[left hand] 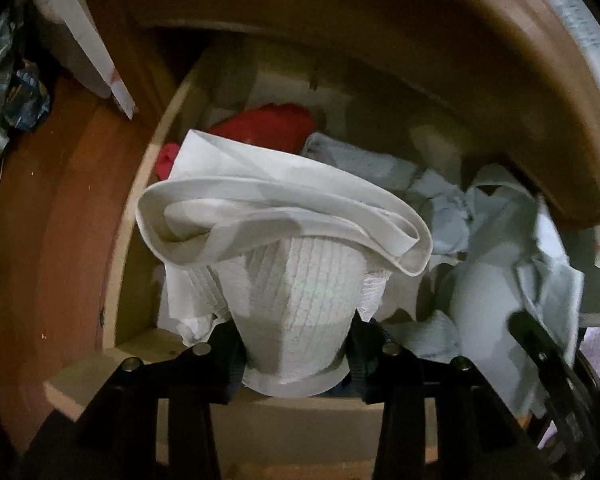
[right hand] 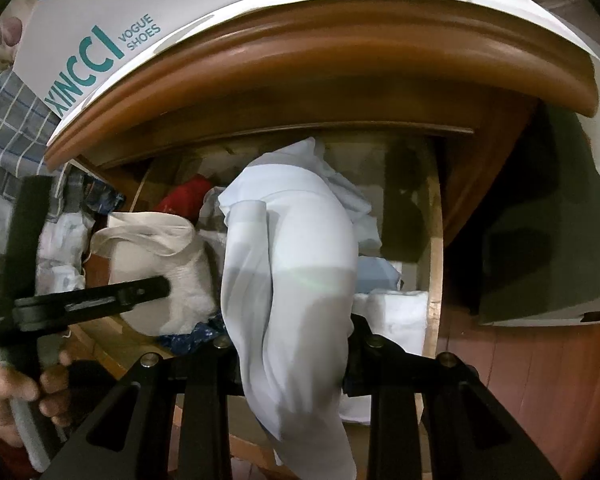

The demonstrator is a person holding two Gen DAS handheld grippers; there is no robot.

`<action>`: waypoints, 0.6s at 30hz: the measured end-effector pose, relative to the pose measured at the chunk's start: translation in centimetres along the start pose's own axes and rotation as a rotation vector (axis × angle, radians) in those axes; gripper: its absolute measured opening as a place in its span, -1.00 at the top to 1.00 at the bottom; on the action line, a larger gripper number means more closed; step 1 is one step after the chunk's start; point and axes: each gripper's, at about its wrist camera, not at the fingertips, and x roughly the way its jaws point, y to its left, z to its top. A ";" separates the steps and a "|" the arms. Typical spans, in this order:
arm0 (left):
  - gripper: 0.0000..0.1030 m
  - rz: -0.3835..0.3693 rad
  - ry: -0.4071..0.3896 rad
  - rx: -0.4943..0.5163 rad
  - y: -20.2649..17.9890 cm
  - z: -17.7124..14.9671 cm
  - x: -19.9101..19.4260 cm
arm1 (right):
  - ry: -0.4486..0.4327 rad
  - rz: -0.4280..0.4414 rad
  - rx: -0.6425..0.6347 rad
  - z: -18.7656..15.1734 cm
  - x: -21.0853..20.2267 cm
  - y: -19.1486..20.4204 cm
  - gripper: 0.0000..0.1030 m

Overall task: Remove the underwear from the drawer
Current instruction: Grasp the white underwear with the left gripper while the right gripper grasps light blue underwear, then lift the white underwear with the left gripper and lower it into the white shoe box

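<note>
The left hand-held gripper (left hand: pixel 296 344) has its jaws clamped on a white ribbed pair of underwear (left hand: pixel 284 240), whose broad elastic waistband loops out above the fingers; the garment hangs over the near left part of the open wooden drawer (left hand: pixel 148 184), with its lower folds close to the pile below. The right hand-held gripper (right hand: pixel 292 344) is pinched narrow on a smooth, pale white garment (right hand: pixel 292 248), which bulges up between the black fingers and drapes down past them toward the drawer's front edge. In the right wrist view the left tool shows at the left as a black bar reaching in toward the ribbed underwear, and the person's hand (right hand: pixel 16 392) wraps its handle at the lower left. Inside the drawer, behind the ribbed piece, lies a red cloth (left hand: pixel 268 124), and to the right of it sits a heap of light blue-grey garments (left hand: pixel 452 204). A scrap of dark blue patterned fabric (right hand: pixel 196 332) peeks out near the drawer's front. Above the drawer runs the rounded edge of the wooden dresser top (right hand: pixel 340 52), and on it rests a white shoe box (right hand: pixel 100 32) printed with teal lettering. Reddish-brown wooden floor (left hand: pixel 48 208) shows to the left of the drawer.
</note>
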 end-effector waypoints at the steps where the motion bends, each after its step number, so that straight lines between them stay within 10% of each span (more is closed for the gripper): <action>1: 0.18 -0.006 -0.012 0.005 0.0 -0.1 -0.6 | -0.003 0.000 -0.001 0.0 0.0 0.1 0.50; 18: 0.18 -0.118 -0.100 0.060 0.4 -2.3 -7.6 | -0.156 0.218 0.019 0.7 -3.3 0.2 0.51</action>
